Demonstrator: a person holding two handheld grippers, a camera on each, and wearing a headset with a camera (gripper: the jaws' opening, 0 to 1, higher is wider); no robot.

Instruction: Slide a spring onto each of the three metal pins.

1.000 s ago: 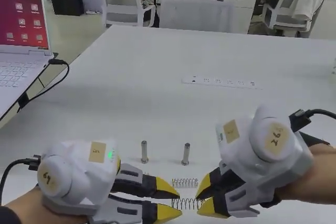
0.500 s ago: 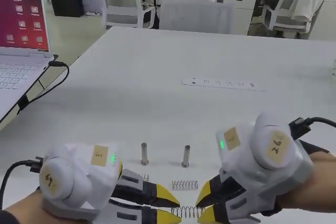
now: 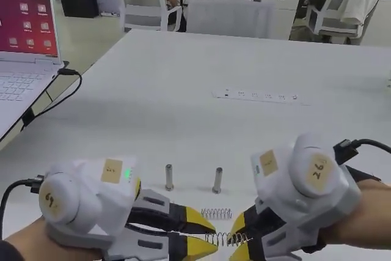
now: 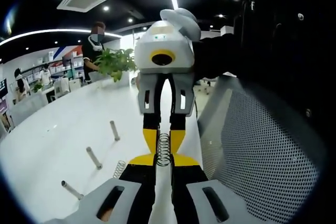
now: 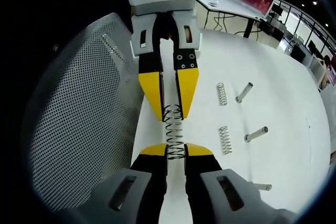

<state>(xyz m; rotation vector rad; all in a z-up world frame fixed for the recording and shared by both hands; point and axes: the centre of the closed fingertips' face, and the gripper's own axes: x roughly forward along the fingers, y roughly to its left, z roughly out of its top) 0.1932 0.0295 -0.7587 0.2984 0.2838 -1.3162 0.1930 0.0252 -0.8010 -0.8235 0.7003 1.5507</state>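
Note:
A short steel spring (image 3: 226, 238) hangs level between my two grippers near the table's front edge. My left gripper (image 3: 209, 238) is shut on its left end and my right gripper (image 3: 239, 239) is shut on its right end. The right gripper view has the spring (image 5: 174, 129) running from my own yellow tips (image 5: 176, 150) to the left gripper's tips (image 5: 170, 106). Two metal pins (image 3: 169, 177) (image 3: 217, 180) stand upright just beyond the grippers. A third pin (image 4: 71, 190) appears in the left gripper view. A loose spring (image 3: 217, 213) lies by the pins, and another (image 5: 222, 94) beside it.
A white power strip (image 3: 259, 96) lies across the middle of the white table (image 3: 183, 77). An open laptop (image 3: 24, 35) with a black cable (image 3: 58, 93) sits at the left edge. Chairs (image 3: 143, 1) and desks stand beyond the far edge.
Both grippers have drawn closer together around the near spring. It lay at their tips a second ago and now sits gripped at both ends.

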